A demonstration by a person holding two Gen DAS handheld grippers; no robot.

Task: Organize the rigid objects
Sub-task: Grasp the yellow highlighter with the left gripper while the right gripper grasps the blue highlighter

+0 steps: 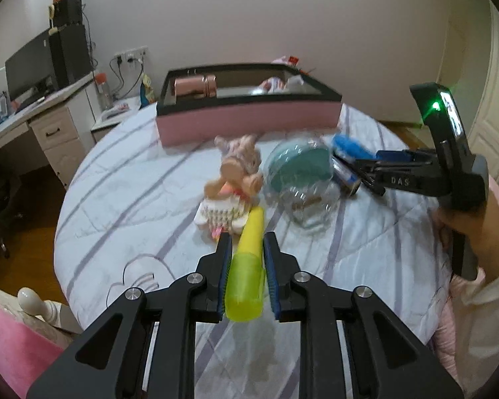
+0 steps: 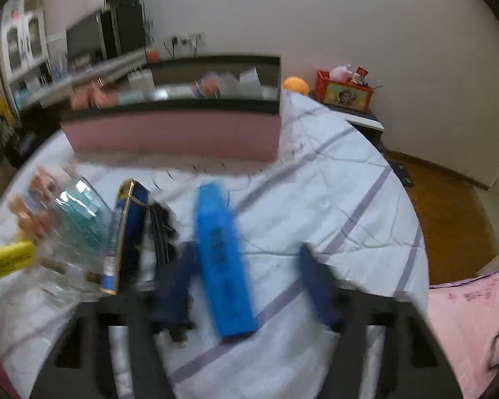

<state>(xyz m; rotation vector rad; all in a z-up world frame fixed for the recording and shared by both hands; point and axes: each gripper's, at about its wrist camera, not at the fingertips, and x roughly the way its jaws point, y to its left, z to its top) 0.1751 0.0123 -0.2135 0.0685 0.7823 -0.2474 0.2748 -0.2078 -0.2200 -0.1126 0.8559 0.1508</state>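
While the pink box [image 1: 249, 121] waits open at the far side of the bed [image 1: 123, 179], both hands look to be mid-pickup, each working a marker-shaped piece from the loose pile in front of it.

Furthest left in the pile sit a small plush toy [image 1: 239, 166] and a white comb-like item [image 1: 221, 216] just below it. The left tool [image 1: 248, 259] has its jaws drawn close on either side of the yellow highlighter [image 1: 248, 266], which runs lengthwise between the pads and points toward the box; the grip looks made, or very nearly so. Next over is a clear plastic container [image 1: 299, 179] with a teal insert, then a dark blue box [image 2: 129, 232] lying beside it.

On the right, the right tool [image 2: 246, 276] stands wide open around the blue highlighter [image 2: 223, 259], which lies on the bedcover between the fingers; blur hides whether either pad touches it.

My reading: the right jaws must narrow squarely on the blue barrel, then both pieces need lifting clear of the pile and carrying forward over the box rim.
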